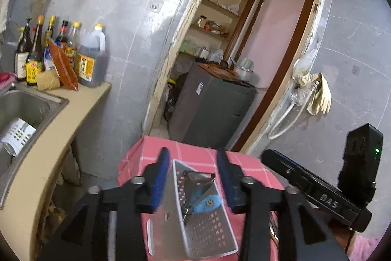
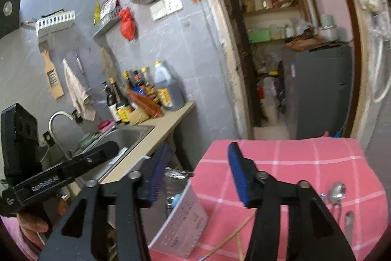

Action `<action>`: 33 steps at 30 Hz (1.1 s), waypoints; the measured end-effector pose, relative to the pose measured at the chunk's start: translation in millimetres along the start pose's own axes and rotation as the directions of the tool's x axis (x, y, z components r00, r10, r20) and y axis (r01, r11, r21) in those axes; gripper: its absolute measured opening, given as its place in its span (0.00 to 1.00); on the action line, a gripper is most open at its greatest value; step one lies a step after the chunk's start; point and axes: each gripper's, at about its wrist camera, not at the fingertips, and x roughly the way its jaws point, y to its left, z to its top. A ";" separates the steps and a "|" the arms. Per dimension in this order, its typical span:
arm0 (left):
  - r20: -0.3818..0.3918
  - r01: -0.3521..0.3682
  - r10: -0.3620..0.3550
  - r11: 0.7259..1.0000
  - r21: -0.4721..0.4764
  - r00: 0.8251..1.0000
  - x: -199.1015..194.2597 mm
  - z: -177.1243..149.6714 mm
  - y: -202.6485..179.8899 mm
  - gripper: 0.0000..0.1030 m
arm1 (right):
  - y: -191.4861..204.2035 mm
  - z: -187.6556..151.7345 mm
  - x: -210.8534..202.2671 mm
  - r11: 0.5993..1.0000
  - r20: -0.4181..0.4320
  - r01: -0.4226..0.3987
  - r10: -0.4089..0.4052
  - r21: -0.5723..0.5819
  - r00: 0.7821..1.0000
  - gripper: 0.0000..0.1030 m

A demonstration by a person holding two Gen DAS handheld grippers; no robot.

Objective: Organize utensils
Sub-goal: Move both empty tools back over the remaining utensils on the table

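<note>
Grey tiled wall (image 1: 117,23) ahead of me, a doorway (image 1: 244,45) at one o'clock with shelves (image 1: 215,16) and a grey cabinet (image 1: 210,109) beyond. Sink (image 1: 22,107) at nine o'clock; bottles (image 1: 56,50) along the beige worktop (image 1: 61,124).

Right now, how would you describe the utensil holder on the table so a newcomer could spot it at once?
Find the table with the pink checked cloth near the doorway. At its edge nearest the sink counter lies a pale, perforated utensil holder, tipped on its side, something blue inside. The spoons lie loose across the cloth; it alone is a container.
</note>
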 end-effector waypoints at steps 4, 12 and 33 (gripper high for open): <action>0.033 -0.023 0.022 0.999 0.029 0.999 -6.5 2.6 -16.6 0.58 | -15.5 4.9 -28.0 0.997 0.063 0.075 -0.074 0.000 0.995 0.72; 0.094 -0.063 0.054 0.994 0.090 0.994 -16.3 -11.4 -62.8 0.92 | -52.8 7.2 -85.7 0.975 0.148 0.221 -0.218 -0.003 0.965 0.95; 0.079 -0.106 0.097 0.987 0.119 0.992 8.9 -100.8 -144.8 0.96 | -144.8 -40.8 -133.0 0.937 0.112 0.348 -0.347 0.005 0.931 0.99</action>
